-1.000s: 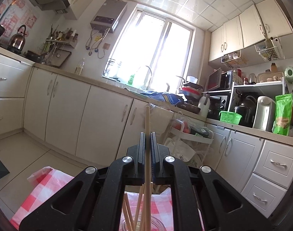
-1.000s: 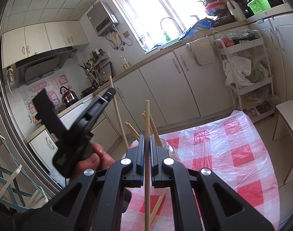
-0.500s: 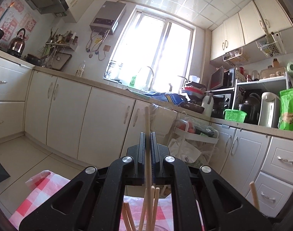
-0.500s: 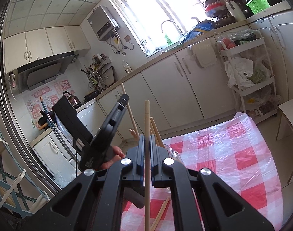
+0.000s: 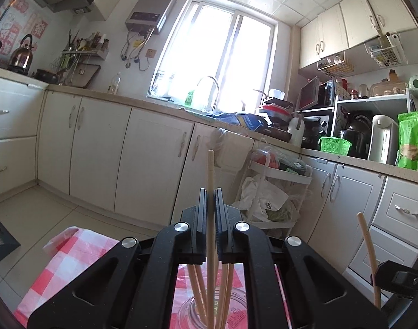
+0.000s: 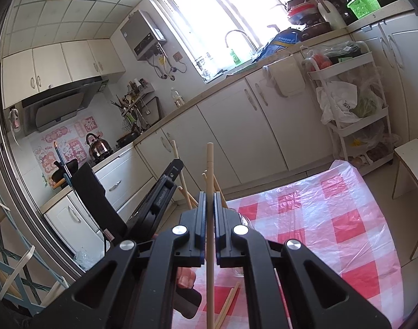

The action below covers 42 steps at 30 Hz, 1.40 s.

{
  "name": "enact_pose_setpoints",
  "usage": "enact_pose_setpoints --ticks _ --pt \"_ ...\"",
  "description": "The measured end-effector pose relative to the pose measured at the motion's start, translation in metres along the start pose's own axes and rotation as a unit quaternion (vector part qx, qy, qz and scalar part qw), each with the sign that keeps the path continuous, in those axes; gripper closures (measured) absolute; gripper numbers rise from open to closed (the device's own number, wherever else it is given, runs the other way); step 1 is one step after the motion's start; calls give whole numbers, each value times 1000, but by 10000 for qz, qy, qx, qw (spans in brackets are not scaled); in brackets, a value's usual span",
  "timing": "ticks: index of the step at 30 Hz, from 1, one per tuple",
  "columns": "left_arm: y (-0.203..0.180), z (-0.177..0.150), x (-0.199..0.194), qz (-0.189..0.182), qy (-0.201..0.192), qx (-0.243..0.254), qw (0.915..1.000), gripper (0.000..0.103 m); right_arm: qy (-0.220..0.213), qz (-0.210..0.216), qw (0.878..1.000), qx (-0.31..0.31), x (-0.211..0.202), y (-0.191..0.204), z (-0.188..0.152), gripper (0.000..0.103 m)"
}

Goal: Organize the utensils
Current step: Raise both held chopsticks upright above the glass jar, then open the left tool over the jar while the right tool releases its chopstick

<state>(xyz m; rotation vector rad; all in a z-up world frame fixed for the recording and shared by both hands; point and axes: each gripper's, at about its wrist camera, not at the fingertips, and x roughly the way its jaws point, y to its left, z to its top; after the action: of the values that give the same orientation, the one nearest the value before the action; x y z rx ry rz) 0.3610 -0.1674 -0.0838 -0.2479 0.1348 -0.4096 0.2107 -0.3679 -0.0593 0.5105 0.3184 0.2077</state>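
Note:
My left gripper [image 5: 210,192] is shut on a wooden chopstick [image 5: 210,170] held upright, right above a clear glass jar [image 5: 189,312] that holds several chopsticks. My right gripper [image 6: 208,195] is shut on another upright chopstick [image 6: 209,161]. In the right wrist view the left gripper [image 6: 178,164] shows to the left of the jar [image 6: 243,219], with its chopstick [image 6: 177,153] sticking up. In the left wrist view the right gripper's chopstick [image 5: 368,246] shows at lower right. Loose chopsticks [image 6: 228,301] lie on the tablecloth.
The table has a red and white checked plastic cloth [image 6: 332,219]. White kitchen cabinets [image 5: 143,159] run behind, with a white trolley [image 6: 354,104] of bags. A white stool [image 6: 412,170] stands at the table's right.
The left gripper has lifted a little and tipped, so the jar's chopsticks show higher in its view. The right gripper has come closer beside it; its chopstick now shows in the left wrist view.

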Motion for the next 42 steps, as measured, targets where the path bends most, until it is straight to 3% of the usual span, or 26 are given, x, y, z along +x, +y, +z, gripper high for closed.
enact_pose_setpoints --ticks 7,13,22,30,33,35,42 --pt "10 9 -1 60 -18 -244 9997 98 0 -18 10000 26 -1 -3 0 97" --pt "-2 36 -6 -51 -469 -317 9984 98 25 20 10000 -3 -2 0 1 97" --pt "-3 7 9 108 -180 38 9998 98 -2 6 10000 16 0 0 1 97" --pt "0 6 -6 71 132 263 9995 98 -144 -5 9999 59 3 -1 5 97" --pt "-1 6 -15 78 512 391 9979 88 -286 18 9994 193 12 -4 14 97" --pt "0 7 -23 120 836 396 9956 70 -423 48 9989 200 20 -1 21 97" --pt "21 14 -64 616 1585 -155 9853 49 -826 96 9965 108 59 13 46 97"
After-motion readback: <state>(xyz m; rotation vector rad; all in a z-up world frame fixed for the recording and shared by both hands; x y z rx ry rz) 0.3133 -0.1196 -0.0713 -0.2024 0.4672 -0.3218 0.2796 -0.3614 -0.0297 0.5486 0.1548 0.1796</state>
